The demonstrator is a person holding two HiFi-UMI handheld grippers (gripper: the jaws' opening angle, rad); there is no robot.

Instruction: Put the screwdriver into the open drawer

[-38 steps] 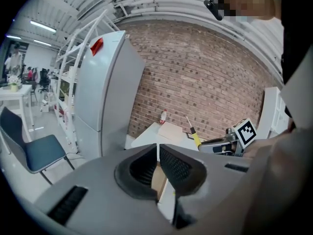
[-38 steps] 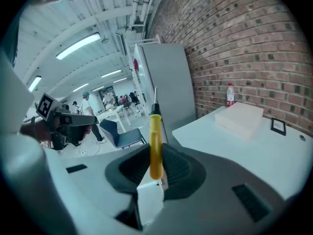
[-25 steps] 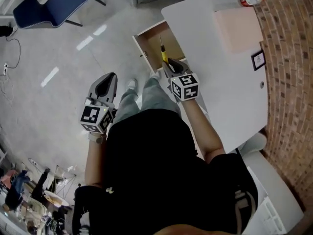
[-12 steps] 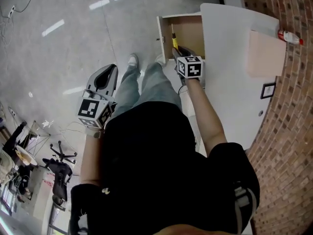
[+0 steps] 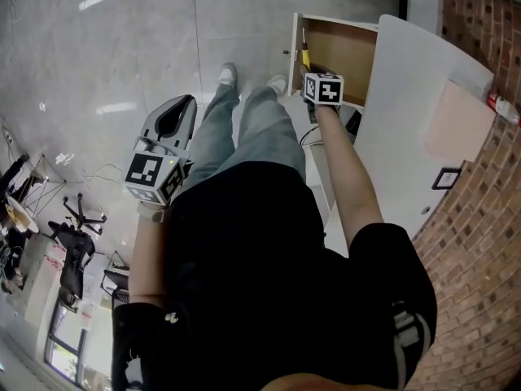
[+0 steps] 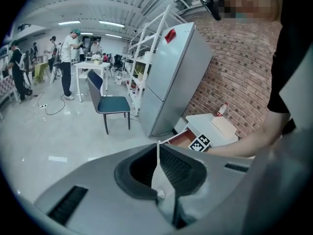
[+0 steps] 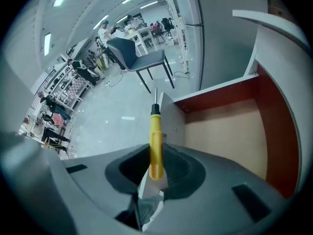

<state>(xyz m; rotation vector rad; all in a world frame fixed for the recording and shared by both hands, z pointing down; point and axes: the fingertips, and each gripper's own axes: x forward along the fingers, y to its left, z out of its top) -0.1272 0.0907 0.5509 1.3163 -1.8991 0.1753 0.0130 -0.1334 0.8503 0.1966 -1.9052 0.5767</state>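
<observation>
A yellow-handled screwdriver (image 7: pixel 155 143) with a black collar and a thin metal shaft sticks out of my right gripper (image 7: pixel 152 173), whose jaws are shut on the handle. In the head view the right gripper (image 5: pixel 310 70) hangs at the front edge of the open drawer (image 5: pixel 346 51), with the screwdriver (image 5: pixel 304 55) pointing at the drawer's front panel. The drawer's tan floor (image 7: pixel 230 131) lies bare, just right of the tool. My left gripper (image 5: pixel 174 125) stays out at the left over the floor, jaws closed together with nothing between them (image 6: pixel 157 163).
The drawer belongs to a white desk (image 5: pixel 407 129) against a brick wall (image 5: pixel 480 218). The person's legs and white shoes (image 5: pixel 229 75) stand just left of the drawer. A blue chair (image 7: pixel 139 58) and a grey fridge (image 6: pixel 171 77) stand further off; people work at tables behind.
The right gripper has gone down with the screwdriver to the drawer's front edge. The left gripper has sunk a little and rolled. The head view has swung, so the drawer now sits top right.
</observation>
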